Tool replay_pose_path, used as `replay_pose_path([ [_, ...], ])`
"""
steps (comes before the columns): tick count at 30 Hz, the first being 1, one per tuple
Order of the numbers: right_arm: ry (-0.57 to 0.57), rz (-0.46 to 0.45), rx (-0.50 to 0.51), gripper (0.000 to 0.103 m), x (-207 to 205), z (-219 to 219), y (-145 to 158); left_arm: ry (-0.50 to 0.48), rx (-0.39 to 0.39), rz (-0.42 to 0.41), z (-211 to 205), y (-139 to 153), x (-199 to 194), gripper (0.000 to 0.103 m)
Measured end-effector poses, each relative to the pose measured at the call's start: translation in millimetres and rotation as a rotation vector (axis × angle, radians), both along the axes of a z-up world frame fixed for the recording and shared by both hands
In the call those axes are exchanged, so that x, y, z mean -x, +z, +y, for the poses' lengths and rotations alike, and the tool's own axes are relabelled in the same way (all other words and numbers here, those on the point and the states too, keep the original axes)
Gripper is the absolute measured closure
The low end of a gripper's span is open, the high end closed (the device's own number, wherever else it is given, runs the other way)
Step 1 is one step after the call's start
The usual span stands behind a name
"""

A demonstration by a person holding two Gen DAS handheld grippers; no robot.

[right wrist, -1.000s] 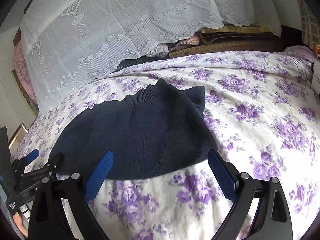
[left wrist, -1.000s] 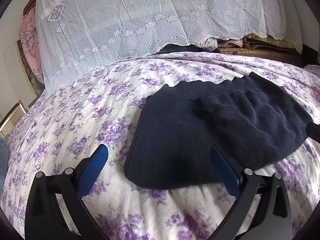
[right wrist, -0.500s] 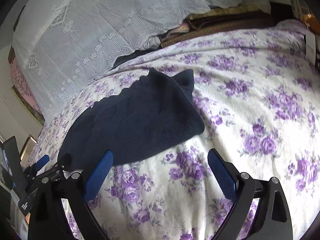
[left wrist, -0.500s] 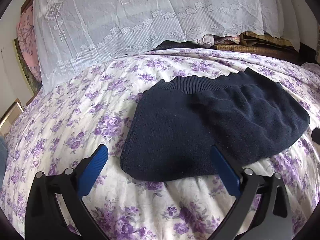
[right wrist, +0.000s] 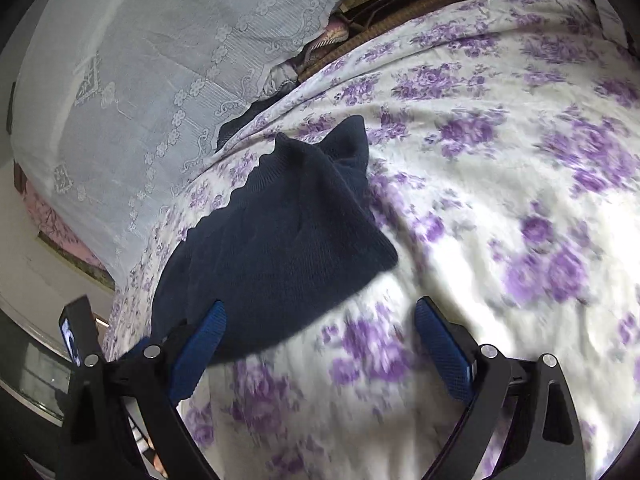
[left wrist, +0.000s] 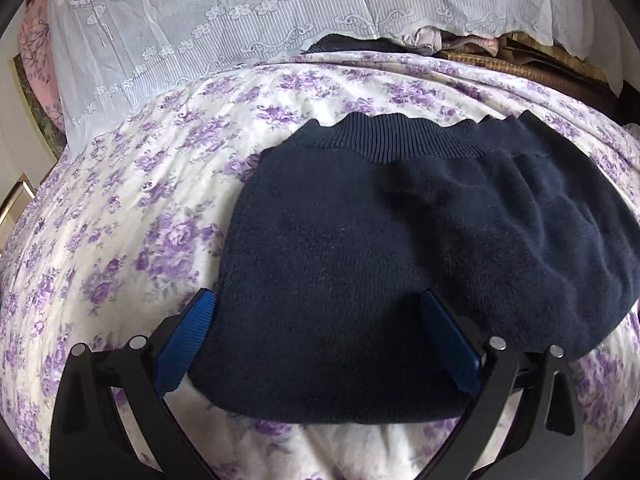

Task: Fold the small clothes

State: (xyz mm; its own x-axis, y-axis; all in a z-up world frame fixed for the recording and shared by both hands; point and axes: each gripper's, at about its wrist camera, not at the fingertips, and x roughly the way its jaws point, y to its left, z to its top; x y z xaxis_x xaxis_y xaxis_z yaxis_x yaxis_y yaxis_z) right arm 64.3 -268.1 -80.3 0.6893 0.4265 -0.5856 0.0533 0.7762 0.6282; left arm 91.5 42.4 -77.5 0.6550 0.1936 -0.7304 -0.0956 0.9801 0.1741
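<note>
Navy knit garment [left wrist: 360, 248] lies on the floral bedspread [left wrist: 132, 216], seemingly doubled over once though its right side looks bunched, so folding is part done, left gripper [left wrist: 316, 332] spread wide over its near edge, right gripper [right wrist: 320, 344] spread, empty beside it.

Floral bedsheet [right wrist: 360, 360] smears into blur below the navy knit garment [right wrist: 272, 248]; garment's right edge [left wrist: 624, 264] is cut off.

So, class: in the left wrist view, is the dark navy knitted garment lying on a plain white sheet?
No: the dark navy knitted garment lies on a white bedspread with purple flowers.
</note>
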Motion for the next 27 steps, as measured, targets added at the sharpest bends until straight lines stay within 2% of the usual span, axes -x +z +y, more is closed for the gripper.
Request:
replay_pose_path([
  [4,-0.034,0.027,0.014,0.019,-39,5,-2,-0.010,0.001,-0.004,1,-1,2,0.004],
  [6,-0.061,0.038,0.057,0.042,-55,13,2,-0.016,0.014,-0.003,3,0,3,0.004],
  [7,-0.060,0.037,0.066,0.050,-58,14,3,-0.018,0.019,-0.001,4,0,3,0.004],
  [8,-0.065,0.033,0.070,0.068,-61,16,5,-0.021,0.024,0.002,5,1,3,0.004],
  [11,-0.061,-0.013,0.060,0.071,-60,23,19,-0.030,0.029,0.004,11,8,7,0.004],
  [15,-0.026,-0.118,0.126,0.072,-56,51,55,-0.020,0.043,-0.033,41,29,15,0.004],
  [21,0.114,-0.255,0.267,0.073,-56,138,105,0.091,0.045,-0.049,112,37,19,0.004],
  [23,0.179,-0.279,0.315,0.074,-55,176,111,0.132,0.084,-0.032,135,34,19,0.004],
  [27,0.291,-0.290,0.416,0.076,-49,238,104,0.203,0.248,0.000,182,28,16,0.004],
])
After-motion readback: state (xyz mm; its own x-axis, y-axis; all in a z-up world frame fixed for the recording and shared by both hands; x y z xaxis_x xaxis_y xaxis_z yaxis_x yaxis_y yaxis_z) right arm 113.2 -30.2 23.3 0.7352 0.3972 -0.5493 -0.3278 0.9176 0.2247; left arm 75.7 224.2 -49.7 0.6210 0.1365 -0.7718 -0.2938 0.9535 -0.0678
